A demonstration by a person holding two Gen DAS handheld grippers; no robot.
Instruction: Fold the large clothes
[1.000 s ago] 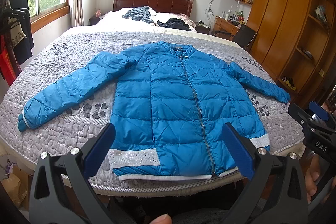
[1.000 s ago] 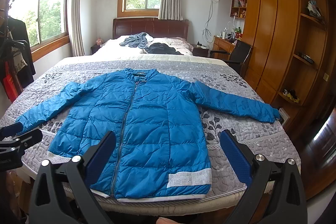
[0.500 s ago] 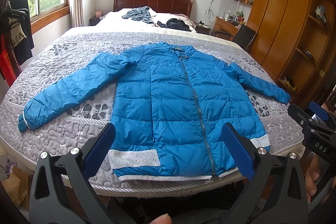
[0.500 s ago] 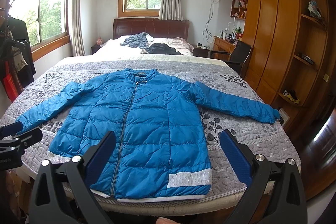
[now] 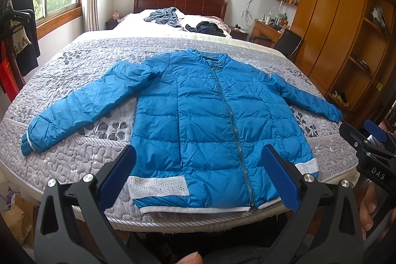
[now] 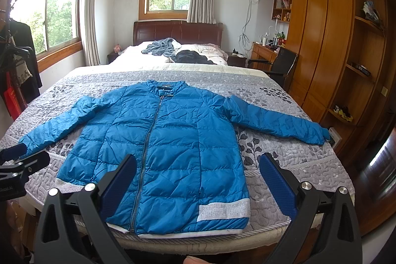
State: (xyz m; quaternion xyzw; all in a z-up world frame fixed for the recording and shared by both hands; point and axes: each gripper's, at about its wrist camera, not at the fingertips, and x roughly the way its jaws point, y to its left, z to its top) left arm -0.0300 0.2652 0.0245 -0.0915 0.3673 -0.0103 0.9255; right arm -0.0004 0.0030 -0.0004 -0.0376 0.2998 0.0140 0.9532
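Note:
A blue puffer jacket [image 5: 210, 120] [image 6: 163, 147] lies flat and zipped on the grey quilted bed [image 5: 81, 71] [image 6: 284, 160], collar far, hem at the near edge, both sleeves spread out sideways. My left gripper [image 5: 198, 172] hovers open above the hem, nothing between its blue pads. My right gripper [image 6: 198, 177] is open too, over the jacket's lower right half, holding nothing. The right gripper's tip [image 5: 371, 142] shows at the right edge of the left wrist view; the left gripper's tip [image 6: 19, 162] shows at the left edge of the right wrist view.
Loose grey clothing [image 5: 163, 16] and dark clothing [image 5: 205, 29] lie by the pillows at the headboard. A wooden wardrobe with shelves [image 6: 334, 41] runs along the right. A desk and black chair [image 6: 282, 63] stand at the back right. Hanging clothes [image 5: 17, 24] are at the left.

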